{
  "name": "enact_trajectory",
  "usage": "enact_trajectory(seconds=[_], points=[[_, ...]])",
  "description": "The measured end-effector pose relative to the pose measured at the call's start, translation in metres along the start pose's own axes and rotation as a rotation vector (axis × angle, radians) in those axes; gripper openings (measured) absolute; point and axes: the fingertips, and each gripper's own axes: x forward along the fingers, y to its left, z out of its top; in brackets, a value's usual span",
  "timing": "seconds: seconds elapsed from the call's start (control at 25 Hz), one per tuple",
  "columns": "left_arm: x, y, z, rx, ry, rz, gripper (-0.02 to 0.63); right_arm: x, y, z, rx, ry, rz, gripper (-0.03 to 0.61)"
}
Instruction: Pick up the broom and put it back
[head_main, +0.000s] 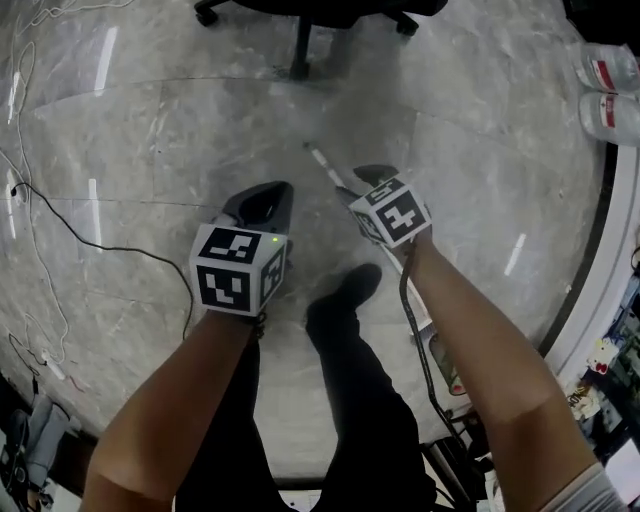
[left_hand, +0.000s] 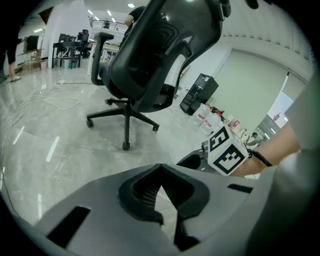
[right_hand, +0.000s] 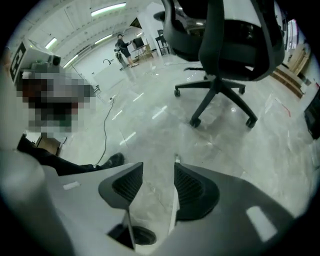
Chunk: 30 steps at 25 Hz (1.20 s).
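The broom's thin white handle (head_main: 322, 162) lies on the grey marble floor and runs from near the chair toward my right side, passing under my right gripper (head_main: 372, 173). In the right gripper view that gripper (right_hand: 159, 172) stands open, and the handle (right_hand: 174, 200) lies between the jaws, close along the right-hand pad (right_hand: 189, 186). The other pad is clear of it. My left gripper (head_main: 270, 193) hovers over bare floor to the handle's left. In its own view the left gripper (left_hand: 160, 170) has its pads meeting at the tips, with nothing between them. The broom's head is hidden behind my right arm.
A black office chair (head_main: 300, 60) on castors stands just beyond the handle's far end. A black cable (head_main: 100, 240) snakes over the floor at the left. Water bottles (head_main: 605, 70) lie at the top right by a white curved ledge (head_main: 600, 260). My shoe (head_main: 355, 285) is below the grippers.
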Motion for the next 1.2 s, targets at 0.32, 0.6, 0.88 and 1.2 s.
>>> enact_trajectory(seconds=[0.32, 0.6, 0.88, 1.2], points=[[0.097, 0.068, -0.082, -0.042, 0.043, -0.028, 0.005, 0.171, -0.049, -0.064, 0.01, 0.103, -0.03, 0.169], [0.154, 0.107, -0.14, -0.02, 0.075, -0.036, 0.005, 0.265, -0.085, -0.105, 0.005, 0.172, -0.071, 0.169], [0.172, 0.126, -0.149, -0.034, 0.068, -0.045, 0.005, 0.293, -0.099, -0.114, -0.009, 0.206, -0.127, 0.095], [0.106, 0.098, -0.076, -0.052, 0.013, -0.043, 0.005, 0.191, -0.053, -0.036, -0.012, 0.046, -0.13, 0.091]])
